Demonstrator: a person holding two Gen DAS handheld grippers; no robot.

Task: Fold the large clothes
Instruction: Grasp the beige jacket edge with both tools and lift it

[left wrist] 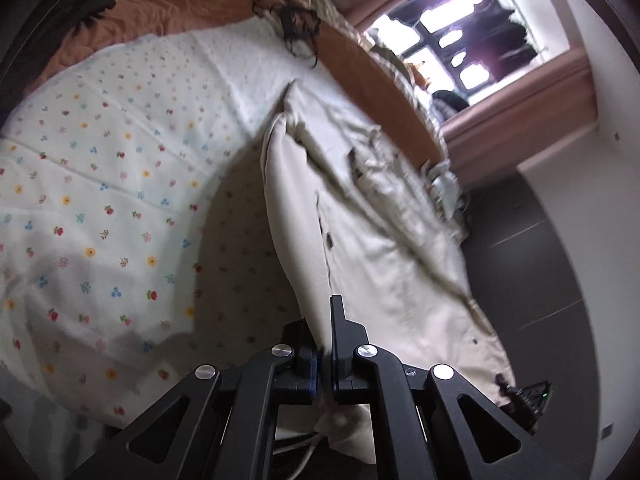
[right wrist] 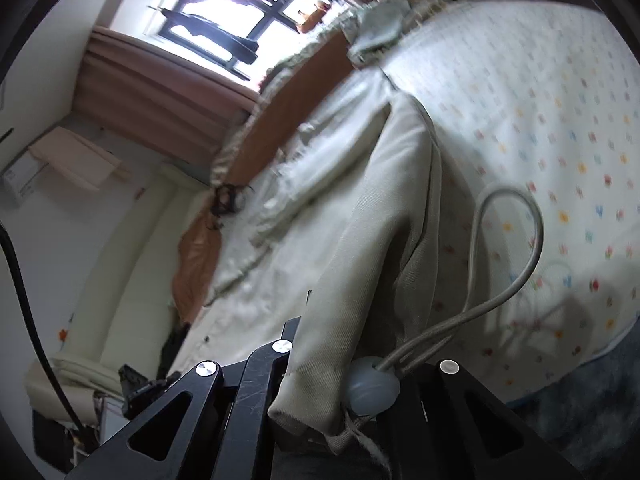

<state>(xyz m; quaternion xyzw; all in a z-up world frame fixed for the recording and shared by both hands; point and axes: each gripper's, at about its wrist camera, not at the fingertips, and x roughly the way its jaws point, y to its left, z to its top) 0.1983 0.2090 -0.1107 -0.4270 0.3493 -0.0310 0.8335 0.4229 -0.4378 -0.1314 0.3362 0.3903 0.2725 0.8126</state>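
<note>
A large cream garment (left wrist: 360,220) with buttons and pockets lies stretched along a bed, its near end lifted. My left gripper (left wrist: 326,344) is shut on a fold of its edge, and the cloth runs up from between the jaws. In the right wrist view the same garment (right wrist: 360,200) drapes over my right gripper (right wrist: 344,356), which is shut on its hem; the cloth hides the fingertips. A grey drawstring loop (right wrist: 532,240) with a pale round toggle (right wrist: 372,386) hangs from that hem.
The bed carries a white floral sheet (left wrist: 100,200) over an orange bedspread (left wrist: 168,4). A window (left wrist: 460,32) with pink curtains (right wrist: 140,92) lies beyond the bed. Dark tiled floor (left wrist: 540,260) runs beside it. A black cable (right wrist: 24,300) hangs at the left.
</note>
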